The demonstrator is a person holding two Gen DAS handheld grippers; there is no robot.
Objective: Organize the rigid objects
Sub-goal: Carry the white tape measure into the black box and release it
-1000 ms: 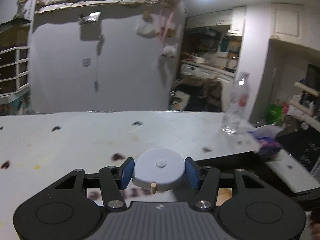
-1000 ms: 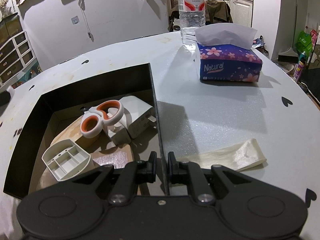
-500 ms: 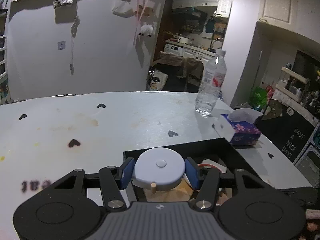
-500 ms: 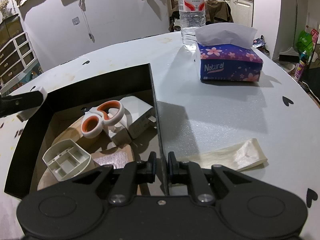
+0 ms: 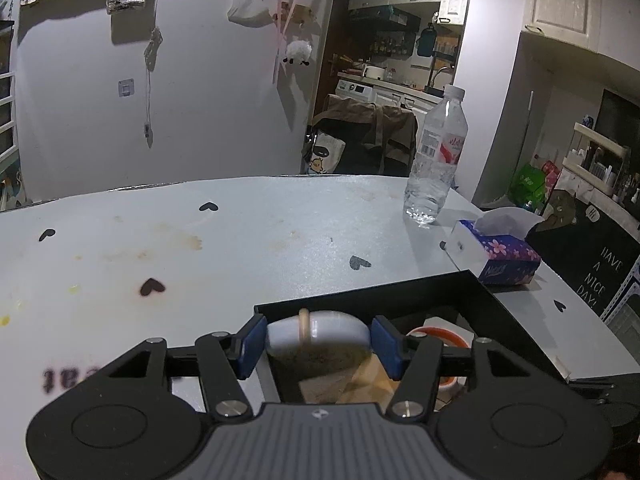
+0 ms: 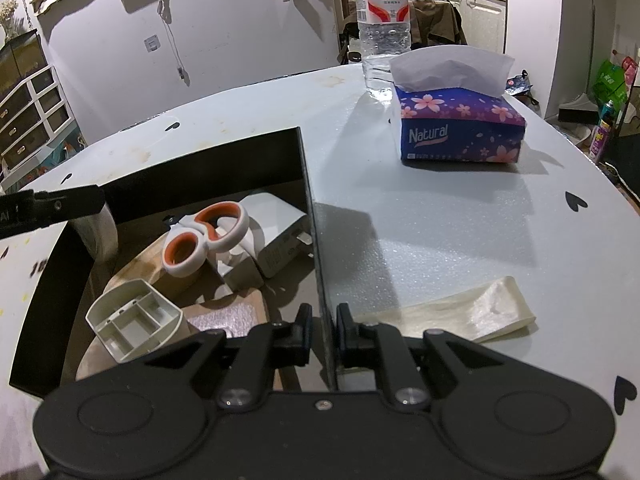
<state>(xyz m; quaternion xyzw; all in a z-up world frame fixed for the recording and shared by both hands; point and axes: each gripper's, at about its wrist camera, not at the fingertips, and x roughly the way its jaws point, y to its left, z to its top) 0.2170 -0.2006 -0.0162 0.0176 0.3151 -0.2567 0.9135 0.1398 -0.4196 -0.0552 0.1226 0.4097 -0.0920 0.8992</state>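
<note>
Left gripper (image 5: pixel 318 340): jaws have just been opening; the round white disc (image 5: pixel 316 330), blurred and tipped on edge, sits between the blue pads (image 5: pixel 252 342), apparently slipping free above the near corner of the black box (image 5: pixel 404 288). Right gripper (image 6: pixel 323 330): closed on the box's thin right wall, steadying it. Box contents: scissors (image 6: pixel 206 236) with orange-lined handles, white charger (image 6: pixel 276 228), small divider tray (image 6: pixel 134 324), wooden board (image 6: pixel 138 268). Disc, by judgement: rigid, light, smooth-rimmed, likely slippery; best held across its diameter on the rim. Outside the box: tissue pack (image 6: pixel 458 126), water bottle (image 6: pixel 382 24).
</note>
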